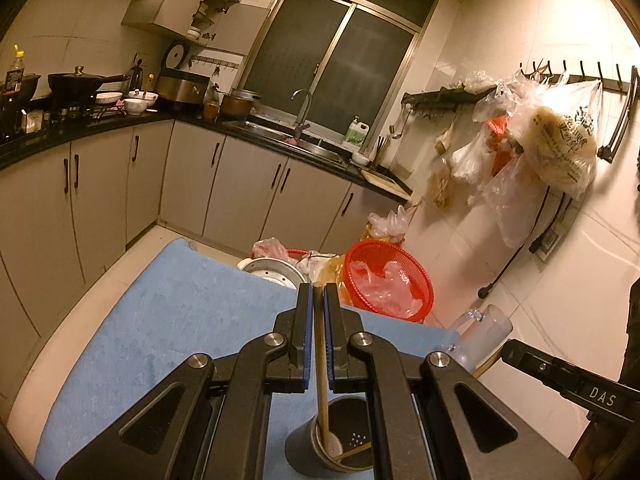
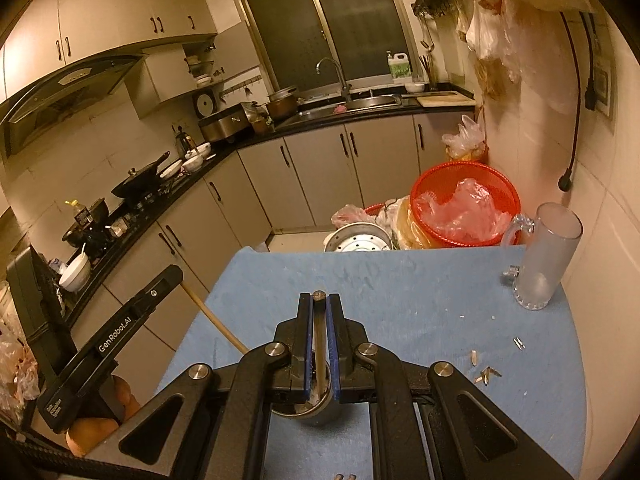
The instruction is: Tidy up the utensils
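- The blue mat (image 2: 400,300) looks like matt, slightly rough cloth.
- The wooden stick (image 1: 320,360) is smooth and pale.
- The cup (image 1: 320,452) is dark, dull metal.
- The mug (image 2: 548,256) is frosted glass.
- The red basket (image 2: 468,184) is glossy meshed plastic.

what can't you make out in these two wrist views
- Left wrist view: the lower end of the wooden utensil held by the left gripper sits inside the dark utensil holder; the holder's base is cut off by the bottom edge.
- Right wrist view: the metal utensil in the right gripper ends in a holder mostly hidden by the gripper body.
- Right wrist view: small bits on the blue mat are too small to identify.
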`<state>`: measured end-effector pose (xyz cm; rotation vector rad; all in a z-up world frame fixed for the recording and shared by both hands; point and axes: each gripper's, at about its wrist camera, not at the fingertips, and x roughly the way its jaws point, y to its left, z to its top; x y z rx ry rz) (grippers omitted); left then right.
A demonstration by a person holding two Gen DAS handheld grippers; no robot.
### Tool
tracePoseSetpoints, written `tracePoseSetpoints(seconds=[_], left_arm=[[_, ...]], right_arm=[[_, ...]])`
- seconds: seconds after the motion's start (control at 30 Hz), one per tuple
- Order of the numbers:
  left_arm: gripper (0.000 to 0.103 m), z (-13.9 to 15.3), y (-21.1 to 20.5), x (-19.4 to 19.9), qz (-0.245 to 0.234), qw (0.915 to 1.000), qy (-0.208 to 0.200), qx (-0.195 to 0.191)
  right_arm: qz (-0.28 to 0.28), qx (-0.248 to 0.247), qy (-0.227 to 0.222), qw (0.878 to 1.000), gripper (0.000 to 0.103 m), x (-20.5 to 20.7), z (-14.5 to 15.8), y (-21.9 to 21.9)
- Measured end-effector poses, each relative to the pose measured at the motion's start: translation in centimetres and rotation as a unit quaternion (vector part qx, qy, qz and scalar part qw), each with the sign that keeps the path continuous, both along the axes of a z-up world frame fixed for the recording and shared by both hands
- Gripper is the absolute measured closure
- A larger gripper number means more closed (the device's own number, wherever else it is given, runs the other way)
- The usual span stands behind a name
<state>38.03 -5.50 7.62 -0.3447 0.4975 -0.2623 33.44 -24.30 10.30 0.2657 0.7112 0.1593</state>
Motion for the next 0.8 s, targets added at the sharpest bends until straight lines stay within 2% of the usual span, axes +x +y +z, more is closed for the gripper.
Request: tracePoseSetpoints(seconds=[0.27, 0.33, 0.4, 0.53, 0.6, 0.63, 0.67, 0.8], left_arm=[[0.096, -0.6, 0.9, -0.5, 0.017, 0.9997, 0.014, -0.008], [0.084, -0.5, 1.1, -0.6, 0.019, 0.9996, 0.015, -0.011], [0.06, -0.2, 1.4, -1.1, 0.024, 0.9995, 0.01, -0.018], [0.046, 0.7, 2.0, -2.1, 0.029, 0.9993, 0.008, -0.02], [0.035, 0.9, 2.3, -2.5, 0.025, 0.9995, 0.013, -0.015], [0.031, 0.9, 2.6, -3.0, 0.021, 0.9996, 0.018, -0.008], [0.023, 0.8, 2.7, -3.4, 0.02, 0.9996, 0.021, -0.004], [0.018, -0.6, 4.0, -5.9, 0.019, 0.9985, 0.043, 0.028]], right_arm=[[-0.006, -0.001, 0.004, 1.0, 0.096, -0.4, -0.4, 0.1], [-0.009, 0.002, 0.003, 1.0, 0.091, -0.5, -0.3, 0.0], [-0.011, 0.002, 0.001, 1.0, 0.084, -0.7, -0.1, -0.1], [-0.016, 0.006, -0.003, 1.0, 0.067, -1.6, 0.3, -0.3], [-0.018, 0.008, -0.006, 1.0, 0.062, -2.4, 0.6, -0.4], [-0.018, 0.009, -0.007, 1.0, 0.056, -2.9, 0.6, -0.5], [-0.017, 0.009, -0.007, 1.0, 0.052, -3.3, 0.6, -0.5], [-0.018, 0.017, -0.011, 1.0, 0.038, -6.2, 0.1, -0.8]])
